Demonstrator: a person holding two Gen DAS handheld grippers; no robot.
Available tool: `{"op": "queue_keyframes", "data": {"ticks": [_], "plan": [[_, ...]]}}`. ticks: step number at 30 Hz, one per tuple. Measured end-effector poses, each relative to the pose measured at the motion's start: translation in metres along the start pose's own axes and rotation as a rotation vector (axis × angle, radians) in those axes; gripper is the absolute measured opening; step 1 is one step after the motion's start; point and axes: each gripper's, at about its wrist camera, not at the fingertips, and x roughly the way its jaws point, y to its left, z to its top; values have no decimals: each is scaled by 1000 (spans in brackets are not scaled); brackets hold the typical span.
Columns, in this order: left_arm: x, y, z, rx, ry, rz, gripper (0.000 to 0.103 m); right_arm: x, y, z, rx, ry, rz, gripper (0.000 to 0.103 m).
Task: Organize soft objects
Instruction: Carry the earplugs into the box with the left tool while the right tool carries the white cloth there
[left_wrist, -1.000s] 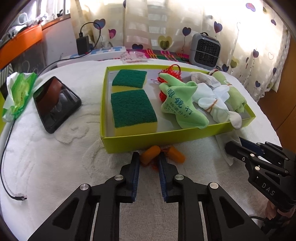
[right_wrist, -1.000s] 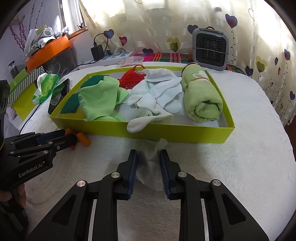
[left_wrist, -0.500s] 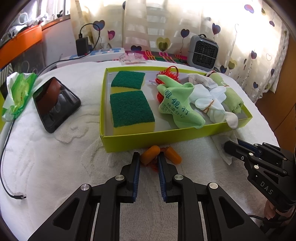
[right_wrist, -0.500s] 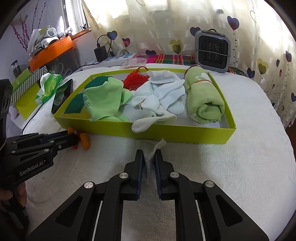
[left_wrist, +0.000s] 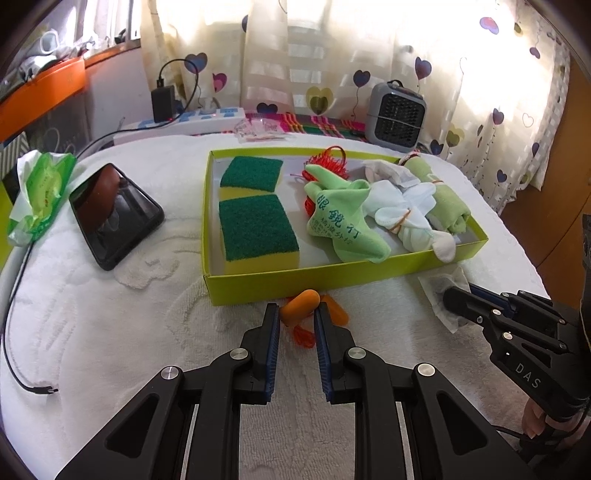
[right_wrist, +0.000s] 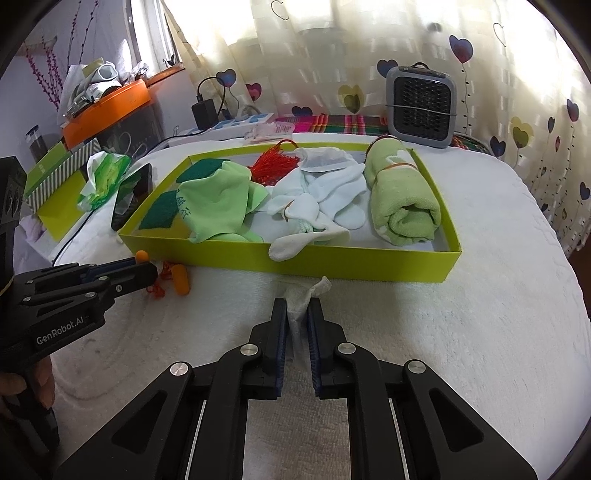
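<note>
A lime-green tray (left_wrist: 332, 275) on the white towelled table holds two green-and-yellow sponges (left_wrist: 255, 229), a printed green cloth (left_wrist: 340, 221), white socks (left_wrist: 402, 214), a red tassel (right_wrist: 273, 166) and a rolled green towel (right_wrist: 402, 199). In front of the tray lie two corded orange earplugs. My left gripper (left_wrist: 296, 319) is shut on the nearer earplug (left_wrist: 299, 301); the second earplug (left_wrist: 338, 314) lies just to its right. My right gripper (right_wrist: 297, 314) is shut on a thin white tissue (right_wrist: 299, 299) that touches the tray's front wall. The left gripper (right_wrist: 147, 273) also shows from the side in the right wrist view.
A black phone (left_wrist: 114, 214) and a green tissue packet (left_wrist: 37, 192) lie left of the tray, beside a black cable (left_wrist: 14, 332). A grey heater (left_wrist: 397, 114) and a power strip (left_wrist: 207, 114) stand at the back. A hand (right_wrist: 40, 380) holds the left gripper's handle.
My right gripper's jaws have closed on the white tissue, bunching it between the pads. The left gripper has kept its narrow hold at the earplugs and hardly moved.
</note>
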Motion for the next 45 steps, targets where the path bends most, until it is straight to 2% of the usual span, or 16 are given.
{"op": "queue_keyframes", "data": {"ticks": [19,35,45], "plan": [[-38,-5,20,21,-103,-30,18,-32,4,13,-4,-93,7,11],[-54,-3,46,17,-149,-73,18,-49,2,28,-9,-155,8,11],[-62,-8,74,43,-181,-96,18,-54,-1,53,-19,-188,3,11]]}}
